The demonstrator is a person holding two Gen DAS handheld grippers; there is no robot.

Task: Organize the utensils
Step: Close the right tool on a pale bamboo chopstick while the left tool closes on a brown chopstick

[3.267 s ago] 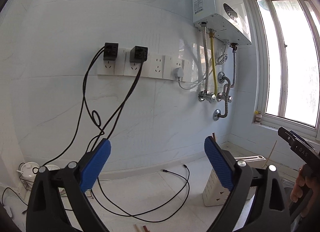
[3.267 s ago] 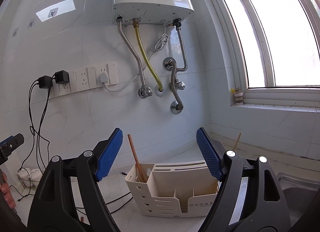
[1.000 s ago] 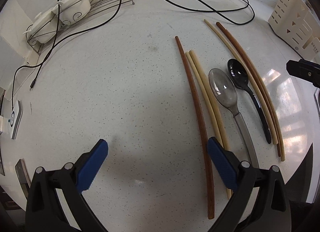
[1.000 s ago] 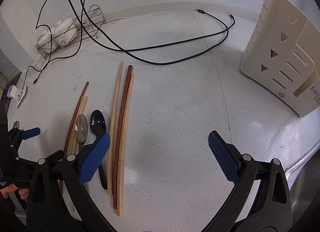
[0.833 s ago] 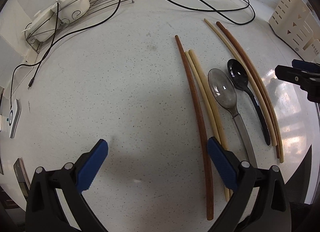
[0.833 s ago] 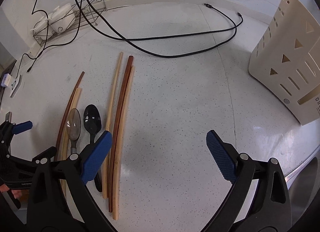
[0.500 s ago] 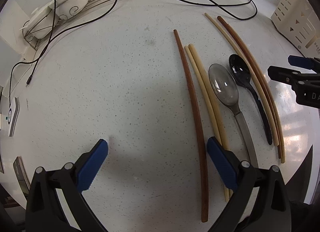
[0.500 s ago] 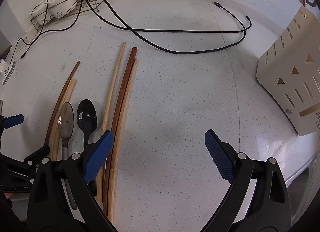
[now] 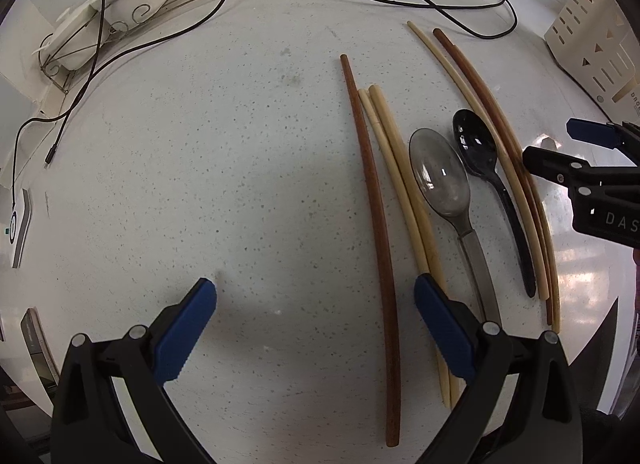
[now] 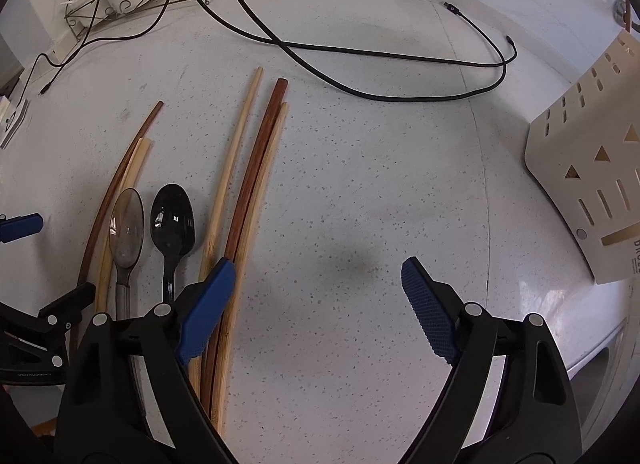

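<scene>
**Both claws held wide above the utensil row**

The right claw (image 10: 316,276) is seen with its jaws spread wide after a slight recent closing, nothing between them but bare desk; its ribbed blue pads (image 10: 424,300) are mounted on black plastic arms. The left-hand pad hangs just over a group of three chopsticks (image 10: 244,192): a pale one, a reddish-brown one and a pale bamboo one, long, thin and lying close together. The left claw (image 9: 316,296) is likewise held wide and empty, a dark brown chopstick (image 9: 374,200) showing between its pads on the desk below.

Beside that stick two cream chopsticks (image 9: 394,156) are laid touching each other. Next to them a translucent grey plastic spoon (image 9: 440,180) and a glossy black spoon (image 9: 476,144) are laid bowl-up, side by side, handles towards the cameras.

The desk (image 10: 360,192) is a white, finely speckled stone surface. To the right a cream plastic utensil holder (image 10: 592,184), pierced with slots and triangles, is stood well apart from the row. Black cables (image 10: 360,52) are trailed across the far side, and a wire rack (image 9: 132,8) with white crockery is set by the wall.
</scene>
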